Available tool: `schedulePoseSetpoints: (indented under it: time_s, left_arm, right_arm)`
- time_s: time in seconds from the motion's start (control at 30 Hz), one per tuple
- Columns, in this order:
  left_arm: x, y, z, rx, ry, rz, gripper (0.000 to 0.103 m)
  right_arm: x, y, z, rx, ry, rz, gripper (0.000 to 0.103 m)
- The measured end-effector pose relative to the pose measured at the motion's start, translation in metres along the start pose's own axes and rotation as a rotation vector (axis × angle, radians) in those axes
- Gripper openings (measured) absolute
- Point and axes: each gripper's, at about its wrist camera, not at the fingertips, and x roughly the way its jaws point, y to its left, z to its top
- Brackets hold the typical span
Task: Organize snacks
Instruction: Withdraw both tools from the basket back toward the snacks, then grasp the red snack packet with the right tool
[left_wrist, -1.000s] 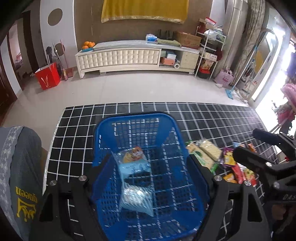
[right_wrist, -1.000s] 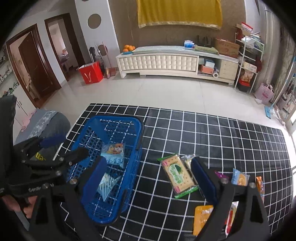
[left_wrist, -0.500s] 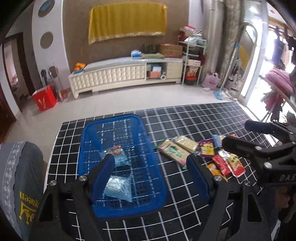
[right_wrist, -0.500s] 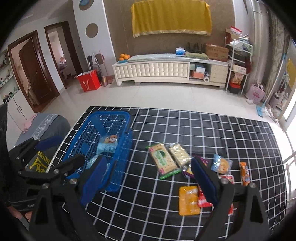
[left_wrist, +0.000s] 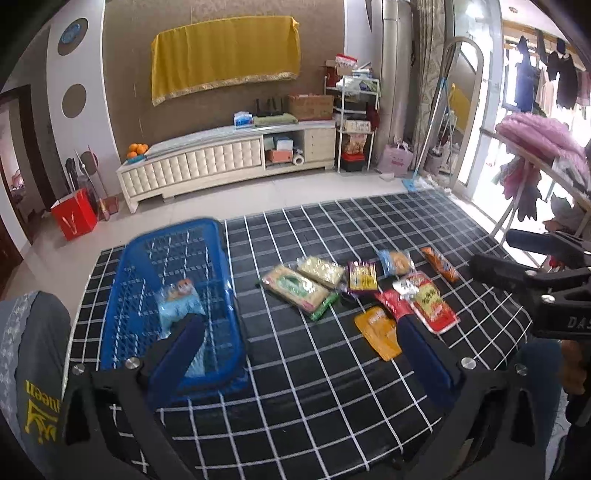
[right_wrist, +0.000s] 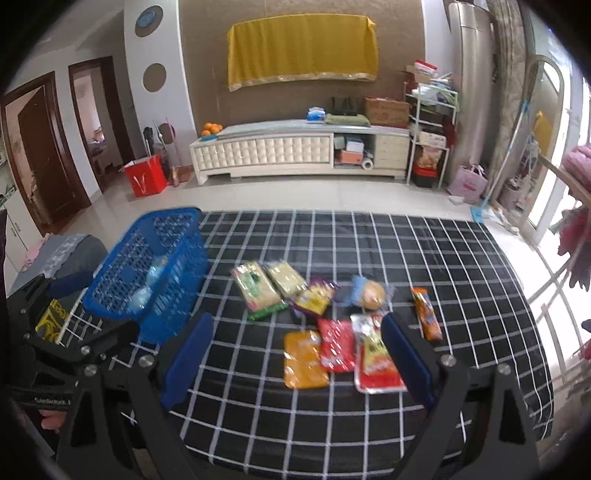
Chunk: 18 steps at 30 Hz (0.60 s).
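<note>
A blue mesh basket (left_wrist: 173, 254) (right_wrist: 122, 258) stands at the left of a black grid-patterned table and holds light blue snack packets (left_wrist: 179, 301). Several loose snacks lie to its right: a green-edged biscuit pack (left_wrist: 293, 291) (right_wrist: 256, 290), a purple pack (right_wrist: 314, 299), an orange pack (left_wrist: 376, 330) (right_wrist: 304, 360), red packs (right_wrist: 336, 345) and a bun (right_wrist: 371, 293). My left gripper (left_wrist: 299, 328) is open and empty, above the table between basket and snacks. My right gripper (right_wrist: 297, 332) is open and empty above the orange and red packs.
The black table cover (right_wrist: 369, 417) ends at the near and right edges. A grey cushioned seat (left_wrist: 29, 354) sits at the left. A white TV cabinet (right_wrist: 295, 151) and a red bag (right_wrist: 146, 181) stand across the tiled floor.
Both grippers have pulled back and swung to the right, away from the basket. The loose snacks now sit between the fingers. Both stay open and empty.
</note>
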Motion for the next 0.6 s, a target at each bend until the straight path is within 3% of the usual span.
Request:
schedulePoseSetpoints:
  time_s: [0.27, 0.6]
  left_arm:
    - [0.04, -0.03, -0.028, -0.052, 0.107, -0.035, 0.103]
    - [0.102, -0.04, -0.047, -0.104, 0.25, -0.016, 0.103]
  right_arm:
    - [0.033, -0.04, -0.033, 0.056, 0.111, 0.012, 0.094]
    - [0.092, -0.065, -0.057, 0.083, 0.236, 0.027, 0.094]
